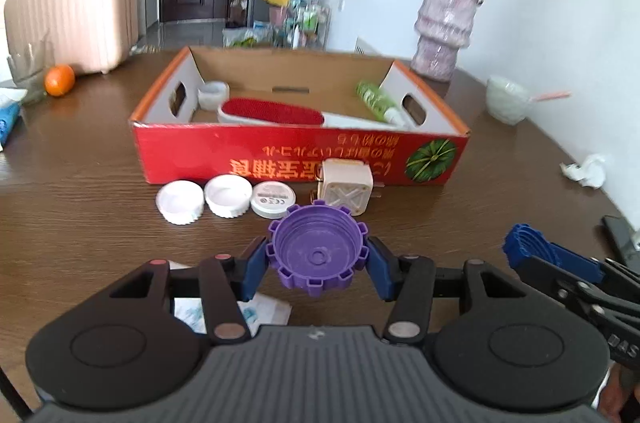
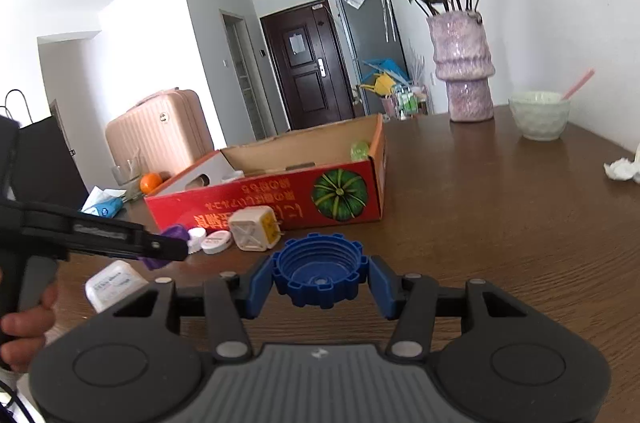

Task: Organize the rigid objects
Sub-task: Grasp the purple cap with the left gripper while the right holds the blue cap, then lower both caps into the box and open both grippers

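Note:
My left gripper (image 1: 318, 265) is shut on a purple toothed cap (image 1: 318, 250), held above the table in front of the red cardboard box (image 1: 300, 155). My right gripper (image 2: 320, 281) is shut on a blue toothed cap (image 2: 319, 269), to the right of the left one; it also shows in the left wrist view (image 1: 524, 243). On the table before the box lie two white caps (image 1: 180, 201), a round white disc (image 1: 273, 198) and a cream cube plug (image 1: 346, 191). The box holds a red-and-white brush (image 1: 272, 111), a small white cup (image 1: 213, 94) and a green tube (image 1: 374, 99).
A pink vase with flowers (image 1: 444, 27) stands behind the box at the right. A pale green bowl (image 1: 506, 99), crumpled tissue (image 1: 586, 170), an orange (image 1: 59, 80), a pink suitcase (image 1: 72, 15) and a white packet (image 2: 114, 283) are around.

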### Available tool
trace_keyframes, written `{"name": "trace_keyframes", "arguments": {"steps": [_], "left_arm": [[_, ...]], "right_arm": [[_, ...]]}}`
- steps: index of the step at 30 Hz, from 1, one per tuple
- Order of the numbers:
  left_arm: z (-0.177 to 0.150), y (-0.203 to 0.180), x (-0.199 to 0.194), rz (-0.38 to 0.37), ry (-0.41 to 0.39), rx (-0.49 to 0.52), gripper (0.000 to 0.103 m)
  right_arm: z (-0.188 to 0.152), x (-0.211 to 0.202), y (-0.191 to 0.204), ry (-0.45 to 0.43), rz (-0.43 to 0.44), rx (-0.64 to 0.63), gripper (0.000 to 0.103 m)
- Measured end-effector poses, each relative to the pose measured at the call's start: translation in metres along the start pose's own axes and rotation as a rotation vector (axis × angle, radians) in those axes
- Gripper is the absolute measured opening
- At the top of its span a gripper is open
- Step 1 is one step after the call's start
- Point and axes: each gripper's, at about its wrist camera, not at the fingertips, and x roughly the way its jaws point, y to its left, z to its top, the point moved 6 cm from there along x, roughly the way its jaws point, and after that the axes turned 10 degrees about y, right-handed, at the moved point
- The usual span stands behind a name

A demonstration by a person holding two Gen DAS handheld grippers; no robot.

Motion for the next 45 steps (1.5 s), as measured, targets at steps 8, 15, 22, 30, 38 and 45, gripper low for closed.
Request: {"name": "trace_keyframes", "arguments": {"steps": [8, 15, 22, 30, 38, 45], "left_arm": [[-0.019, 0.029, -0.053, -0.002, -0.088, 0.0, 0.053], [-0.01, 0.06, -0.069, -0.007, -0.15, -0.016, 0.053], [0.05, 0.077, -0.059, -0.078, -0.217, 0.03, 0.053], [0.17, 0.085, 0.021, -0.124, -0.14, 0.055, 0.053], [0.246, 0.088, 0.163, -0.031, 0.11, 0.117, 0.054], [0.241, 0.096, 0.213, -0.029, 0.16, 0.127, 0.064]], "right_arm": [[-0.002, -0.015, 0.042, -0.017, 0.018, -0.044, 0.051], [0.01, -0.01, 0.076, -0.03, 0.023, -0.103, 0.051], [0.06, 0.017, 0.081, -0.051, 0.031, -0.163, 0.051], [0.169, 0.129, 0.049, 0.072, 0.046, -0.153, 0.051], [0.229, 0.28, 0.001, 0.333, -0.001, -0.018, 0.051], [0.219, 0.329, -0.023, 0.449, -0.083, 0.025, 0.056]]}}
